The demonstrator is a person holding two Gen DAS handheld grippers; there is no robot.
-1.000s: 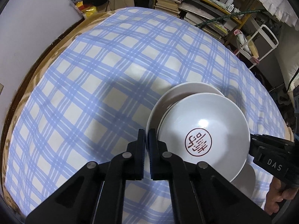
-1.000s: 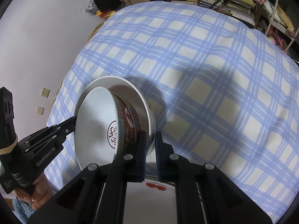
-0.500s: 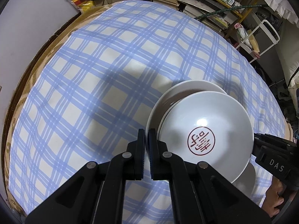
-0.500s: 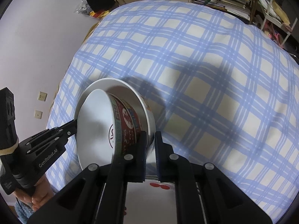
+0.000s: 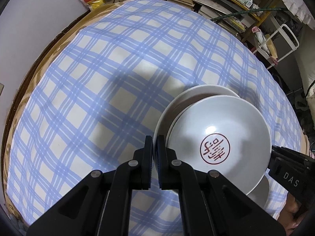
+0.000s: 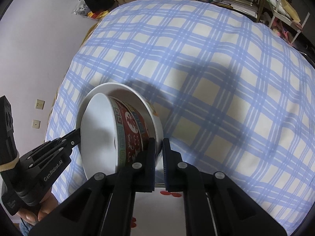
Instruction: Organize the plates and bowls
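Note:
A white bowl with a red seal mark inside [image 5: 216, 143] sits nested in a larger white bowl [image 5: 196, 94]. In the right wrist view the inner bowl [image 6: 130, 129] shows a red patterned outside and the outer bowl [image 6: 153, 116] is white. My left gripper [image 5: 154, 147] is shut on the stack's left rim. My right gripper [image 6: 159, 149] is shut on the outer bowl's rim. Both hold the stack above the checked cloth [image 5: 98, 78]. A white plate with red spots [image 6: 157, 206] lies under my right gripper.
Blue and cream checked cloth covers the table [image 6: 216, 78]. Shelves of books and clutter [image 5: 216, 0] stand behind it. A white wall [image 6: 39, 39] is on the left. A white plate edge [image 5: 261, 192] shows under the stack.
The bowl stack has tilted more on edge in the right wrist view and both grippers have shifted slightly with it. Grips are unchanged.

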